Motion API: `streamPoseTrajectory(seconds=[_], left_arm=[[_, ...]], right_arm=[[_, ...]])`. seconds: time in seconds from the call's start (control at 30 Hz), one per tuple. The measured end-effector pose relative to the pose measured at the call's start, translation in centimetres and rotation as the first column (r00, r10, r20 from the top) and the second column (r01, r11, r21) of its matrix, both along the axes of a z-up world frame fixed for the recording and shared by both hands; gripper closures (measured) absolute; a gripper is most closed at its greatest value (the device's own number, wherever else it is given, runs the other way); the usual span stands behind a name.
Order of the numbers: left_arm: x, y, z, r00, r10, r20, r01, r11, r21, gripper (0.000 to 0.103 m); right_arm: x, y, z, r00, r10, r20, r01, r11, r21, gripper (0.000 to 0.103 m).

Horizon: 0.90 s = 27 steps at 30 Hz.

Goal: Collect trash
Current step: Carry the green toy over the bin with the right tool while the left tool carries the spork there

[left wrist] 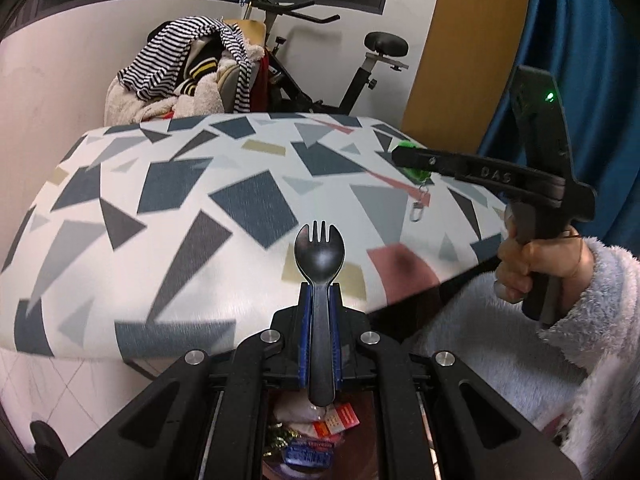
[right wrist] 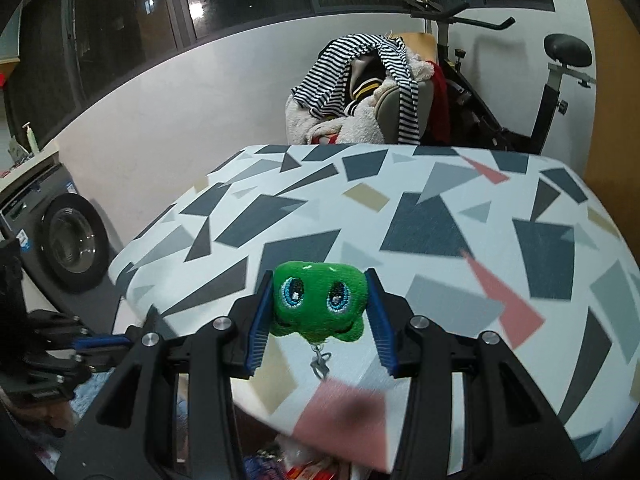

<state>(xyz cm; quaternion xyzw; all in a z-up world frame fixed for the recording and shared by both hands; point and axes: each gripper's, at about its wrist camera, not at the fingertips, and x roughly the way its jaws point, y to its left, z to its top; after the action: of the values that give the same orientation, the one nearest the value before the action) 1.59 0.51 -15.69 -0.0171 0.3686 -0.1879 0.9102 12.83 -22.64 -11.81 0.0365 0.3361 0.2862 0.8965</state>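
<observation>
A black plastic spork (left wrist: 316, 248) sticks forward out of my left gripper (left wrist: 319, 292), which is shut on its handle above the near edge of the patterned table (left wrist: 200, 200). My right gripper (right wrist: 319, 275) is shut on a green plush keychain toy (right wrist: 318, 300) with blue eyes; its metal clasp (right wrist: 320, 362) dangles below. In the left wrist view the right gripper (left wrist: 412, 160) hovers over the table's right side with the toy (left wrist: 418, 176), held by a hand (left wrist: 528, 264) in a fluffy white sleeve. The left gripper (right wrist: 100, 340) shows at the left edge of the right wrist view.
Wrappers and other trash (left wrist: 320, 436) lie in a container below the table's near edge. Behind the table stand a chair piled with clothes (right wrist: 360, 92) and an exercise bike (right wrist: 520, 80). A washing machine (right wrist: 68, 240) is at the left, a blue curtain (left wrist: 580, 40) at the right.
</observation>
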Motion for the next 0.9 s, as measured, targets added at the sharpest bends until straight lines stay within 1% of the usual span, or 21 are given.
streamPoseTrajectory(seconds=[0.17,0.3,0.4,0.53,0.67,0.9], left_arm=[[-1.1,-0.2,-1.8,0.999,-0.003,-0.035,0.004,1.000,0.015,0.094],[-1.2,0.1,-4.1,0.994,0.028,-0.106,-0.030,0.999,-0.015,0.094],[-1.4,0.0,-5.2,0.991,0.033,-0.127,-0.033,0.999,-0.001,0.094],[-1.3,0.0,-5.8,0.989,0.039,-0.146,-0.038,0.999,0.006,0.094],[-0.8,-0.5,-7.2,0.980,0.050,-0.192,-0.043,0.998,0.041,0.094],[-0.6,-0.6,-7.7,0.976,0.046,-0.214,-0.037,0.998,0.044,0.093]], right_arm=[[-2.0,0.2,-0.3,1.000,-0.001,-0.017,0.001,1.000,-0.002,0.057],[-2.9,0.4,-0.6,1.000,-0.003,-0.027,0.003,1.000,-0.005,0.057],[-3.6,0.6,-0.9,1.000,-0.001,-0.029,0.000,1.000,-0.017,0.057],[-4.2,0.5,-1.3,0.999,0.005,-0.041,-0.006,1.000,-0.023,0.057],[-4.8,0.5,-2.1,0.999,0.007,-0.053,-0.008,1.000,-0.022,0.057],[-5.2,0.5,-3.2,0.996,0.015,-0.085,-0.017,0.999,-0.027,0.057]])
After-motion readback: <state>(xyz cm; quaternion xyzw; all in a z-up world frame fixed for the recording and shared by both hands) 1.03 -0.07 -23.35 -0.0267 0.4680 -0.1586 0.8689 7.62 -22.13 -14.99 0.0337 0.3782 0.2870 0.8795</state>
